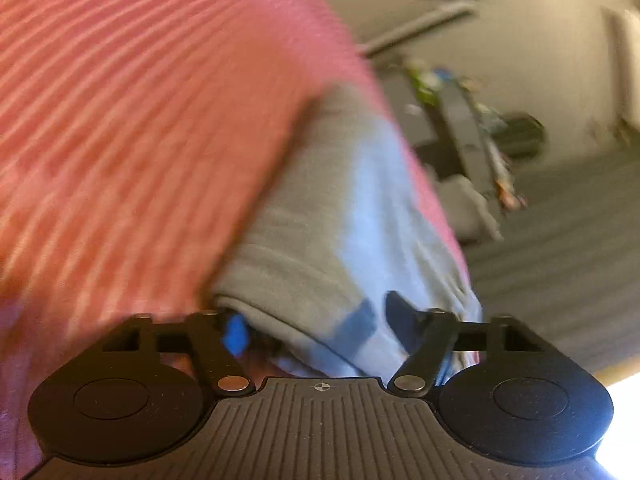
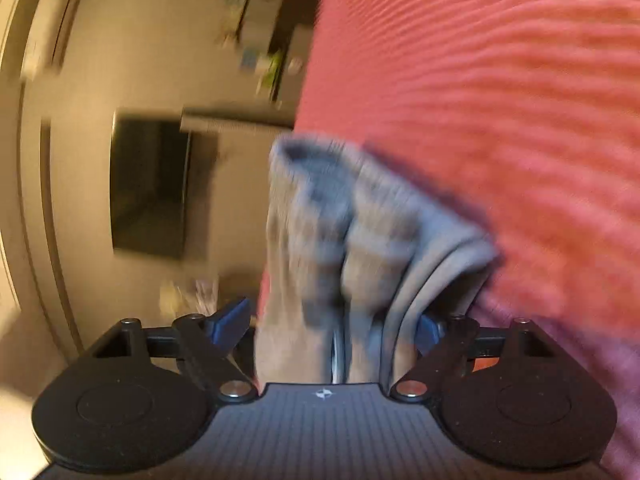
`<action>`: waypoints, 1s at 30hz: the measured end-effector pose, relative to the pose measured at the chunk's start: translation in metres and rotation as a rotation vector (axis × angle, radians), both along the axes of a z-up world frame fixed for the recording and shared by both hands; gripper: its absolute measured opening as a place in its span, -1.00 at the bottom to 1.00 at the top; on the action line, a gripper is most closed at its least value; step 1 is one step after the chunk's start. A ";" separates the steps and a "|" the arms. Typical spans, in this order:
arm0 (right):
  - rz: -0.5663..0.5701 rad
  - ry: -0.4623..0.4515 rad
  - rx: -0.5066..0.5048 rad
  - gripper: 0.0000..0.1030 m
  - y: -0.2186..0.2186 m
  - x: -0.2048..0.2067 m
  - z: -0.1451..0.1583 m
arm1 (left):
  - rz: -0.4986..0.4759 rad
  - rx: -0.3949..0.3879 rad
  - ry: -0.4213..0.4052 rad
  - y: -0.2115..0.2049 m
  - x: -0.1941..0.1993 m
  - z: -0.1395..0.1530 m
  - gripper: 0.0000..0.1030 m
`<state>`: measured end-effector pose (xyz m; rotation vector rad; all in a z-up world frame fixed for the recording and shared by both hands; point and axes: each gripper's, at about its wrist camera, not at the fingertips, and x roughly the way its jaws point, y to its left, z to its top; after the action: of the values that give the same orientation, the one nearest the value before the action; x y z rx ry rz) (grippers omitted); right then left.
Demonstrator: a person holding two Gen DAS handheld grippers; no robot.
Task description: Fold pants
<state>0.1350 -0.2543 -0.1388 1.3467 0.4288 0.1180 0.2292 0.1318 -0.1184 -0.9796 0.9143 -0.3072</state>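
Two views show the grey pants [image 1: 340, 216], one from each wrist camera, and both are motion-blurred. In the left wrist view, the pants extend forward from the left gripper [image 1: 320, 326], with a seamed edge lying between its blue-padded fingers [image 1: 236, 332]. The fingers stand apart with fabric filling the gap; whether they are clamped on it cannot be told from this view.

In the right wrist view, the pants [image 2: 340, 240] rise bunched directly ahead of the right gripper [image 2: 332, 328], folds running forward from between the fingers [image 2: 228, 322]. The cloth appears to be gripped, but blur leaves the closure uncertain.

Beside the pants in both views lies a red ribbed bedcover [image 1: 140, 120], to the left of the left gripper and to the right of the right gripper [image 2: 500, 100]. The pants touch or overlap its edge.

Beyond the fabric, ahead and left of the right gripper, a dark rectangular screen [image 2: 152, 188] hangs on a pale wall [image 2: 92, 80]. Ahead and right of the left gripper stands a cluttered dark shelf unit [image 1: 468, 136].
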 end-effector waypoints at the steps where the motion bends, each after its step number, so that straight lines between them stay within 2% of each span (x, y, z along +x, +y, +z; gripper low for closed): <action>1: 0.018 0.012 -0.026 0.61 0.001 0.003 0.001 | 0.026 -0.058 0.048 0.007 0.004 -0.008 0.15; 3: -0.016 0.038 -0.032 0.58 -0.011 0.004 -0.001 | 0.066 -0.200 0.124 0.020 0.008 -0.022 0.15; 4: -0.069 0.045 -0.009 0.45 -0.024 -0.003 -0.005 | 0.070 -0.252 0.152 0.024 0.010 -0.027 0.17; 5: -0.107 0.048 0.060 0.40 -0.039 -0.010 -0.012 | 0.067 -0.282 0.169 0.025 0.012 -0.029 0.18; 7: -0.118 0.041 0.244 0.38 -0.055 -0.025 -0.025 | 0.055 -0.349 0.180 0.030 0.010 -0.026 0.47; 8: -0.137 0.046 0.255 0.39 -0.058 -0.032 -0.024 | 0.055 -0.381 0.165 0.030 0.008 -0.022 0.53; 10: -0.174 0.052 0.175 0.48 -0.054 -0.049 -0.012 | 0.042 -0.419 0.130 0.041 0.001 -0.013 0.65; 12: -0.159 0.004 0.061 0.49 -0.046 -0.056 0.012 | 0.037 -0.422 0.102 0.046 -0.008 -0.001 0.67; 15: -0.060 -0.029 -0.018 0.53 -0.033 -0.042 0.022 | 0.079 -0.333 0.044 0.053 -0.018 0.017 0.67; 18: 0.000 0.057 -0.044 0.53 -0.017 -0.016 0.018 | 0.153 -0.207 -0.017 0.054 -0.023 0.034 0.67; 20: 0.006 0.126 -0.054 0.48 -0.013 0.000 0.013 | 0.170 -0.091 -0.033 0.048 -0.021 0.039 0.67; 21: 0.004 0.122 -0.056 0.23 -0.011 0.004 0.012 | 0.171 -0.041 -0.037 0.047 -0.022 0.042 0.67; 22: 0.008 0.111 -0.073 0.08 -0.009 0.010 0.016 | 0.165 0.010 -0.045 0.043 -0.020 0.042 0.67; 23: 0.013 0.111 -0.111 0.09 -0.004 0.014 0.023 | 0.158 0.038 -0.054 0.038 -0.017 0.044 0.67; 26: 0.011 0.126 -0.161 0.29 0.003 0.023 0.028 | 0.092 0.106 -0.089 0.020 -0.006 0.045 0.67; 30: -0.002 0.146 -0.190 0.29 0.011 0.032 0.026 | 0.008 0.254 -0.102 -0.008 0.010 0.045 0.62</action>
<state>0.1672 -0.2432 -0.1125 1.1727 0.5476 -0.0226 0.2394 0.1240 -0.0734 -0.7269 0.8334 -0.2259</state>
